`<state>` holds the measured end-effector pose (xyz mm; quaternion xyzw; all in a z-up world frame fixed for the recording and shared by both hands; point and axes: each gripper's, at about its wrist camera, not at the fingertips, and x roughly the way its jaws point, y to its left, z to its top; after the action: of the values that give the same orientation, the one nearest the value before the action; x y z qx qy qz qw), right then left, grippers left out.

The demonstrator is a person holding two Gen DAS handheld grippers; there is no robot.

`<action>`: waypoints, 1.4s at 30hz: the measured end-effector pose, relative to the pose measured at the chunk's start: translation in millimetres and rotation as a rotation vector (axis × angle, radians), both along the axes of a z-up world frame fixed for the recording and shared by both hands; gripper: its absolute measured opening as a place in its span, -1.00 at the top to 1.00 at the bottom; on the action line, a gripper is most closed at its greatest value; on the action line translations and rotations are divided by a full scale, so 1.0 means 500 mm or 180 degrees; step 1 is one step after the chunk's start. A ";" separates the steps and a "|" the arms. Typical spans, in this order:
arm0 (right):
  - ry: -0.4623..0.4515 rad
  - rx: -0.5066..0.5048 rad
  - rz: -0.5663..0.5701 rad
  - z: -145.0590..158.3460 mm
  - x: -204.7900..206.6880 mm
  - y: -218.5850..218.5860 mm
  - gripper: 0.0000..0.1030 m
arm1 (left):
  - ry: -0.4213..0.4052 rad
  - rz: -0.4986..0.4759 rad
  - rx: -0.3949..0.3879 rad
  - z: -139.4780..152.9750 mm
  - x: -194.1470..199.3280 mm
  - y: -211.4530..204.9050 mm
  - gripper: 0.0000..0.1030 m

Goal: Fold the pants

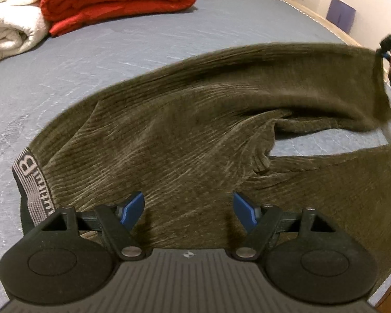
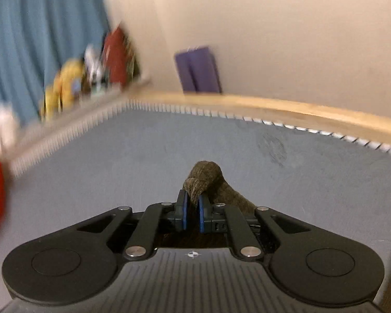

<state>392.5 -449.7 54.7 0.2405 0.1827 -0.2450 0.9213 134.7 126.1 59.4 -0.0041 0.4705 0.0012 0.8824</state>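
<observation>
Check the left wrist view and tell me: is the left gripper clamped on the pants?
No. The left gripper stands open above the olive corduroy pants, its blue pads apart with no fabric pinched between them.

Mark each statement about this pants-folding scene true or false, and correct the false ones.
1. The right gripper is shut on a bunch of the pants. True.
2. The left gripper grips the waistband. False: its jaws stand open above the fabric, holding nothing.
3. The folded blanket on the bed is blue. False: it is red.
4. The two pant legs lie apart, with bed showing between them. True.
</observation>
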 end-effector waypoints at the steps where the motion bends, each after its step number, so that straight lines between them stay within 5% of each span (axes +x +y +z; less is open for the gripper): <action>1: -0.0038 0.0038 -0.0041 0.002 0.014 -0.011 0.82 | 0.0007 -0.0011 0.0002 -0.003 0.002 -0.004 -0.55; 5: 0.0316 0.0147 0.0320 -0.030 0.046 -0.036 0.36 | -0.0022 -0.0091 -0.0034 -0.008 0.005 -0.020 -0.55; 7: 0.0212 -0.0005 0.0335 -0.036 0.015 -0.050 -0.06 | -0.0070 -0.0132 -0.0037 -0.008 0.007 -0.027 -0.55; 9: 0.0213 -0.0051 0.0313 -0.054 -0.016 -0.073 -0.13 | -0.0142 -0.0176 -0.0084 -0.011 0.010 -0.035 -0.55; 16: 0.0670 0.0510 0.0053 -0.180 -0.120 -0.186 -0.13 | -0.0459 -0.0360 -0.0495 -0.033 0.046 -0.068 -0.46; 20: 0.0862 0.0716 -0.0082 -0.215 -0.148 -0.176 -0.13 | -0.0642 -0.0444 -0.0341 -0.062 0.073 -0.106 -0.45; 24: 0.0885 0.0490 -0.0028 -0.213 -0.138 -0.141 -0.08 | -0.0841 -0.0558 -0.0211 -0.083 0.097 -0.136 -0.43; 26: 0.0873 0.0399 0.0039 -0.215 -0.133 -0.133 0.58 | -0.0864 -0.0671 -0.0043 -0.100 0.106 -0.158 -0.19; 28: 0.0844 0.0337 0.0025 -0.215 -0.130 -0.134 0.74 | -0.0830 -0.0789 0.0325 -0.121 0.116 -0.181 0.62; 29: 0.0833 0.0320 0.0014 -0.209 -0.133 -0.133 0.75 | -0.0845 -0.0815 0.0472 -0.125 0.117 -0.184 0.69; 34: 0.0253 0.0293 -0.0220 -0.133 -0.190 -0.149 0.79 | -0.1027 -0.0858 0.0317 -0.047 0.100 -0.109 0.83; 36: 0.0368 0.0182 -0.0317 -0.128 -0.217 -0.137 0.79 | -0.0932 -0.0999 0.0311 -0.043 0.093 -0.092 0.84; 39: 0.0785 0.0240 -0.0382 -0.179 -0.244 -0.140 0.79 | -0.0363 -0.1362 0.0378 -0.089 0.101 -0.092 0.84; 42: 0.0986 0.0365 -0.0402 -0.215 -0.265 -0.144 0.73 | -0.0282 -0.1423 0.0280 -0.079 0.100 -0.085 0.77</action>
<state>260.2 -521.6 -52.9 0.2630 0.3206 -0.3258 0.8497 184.6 83.5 19.7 0.1386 0.4200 -0.1739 0.8798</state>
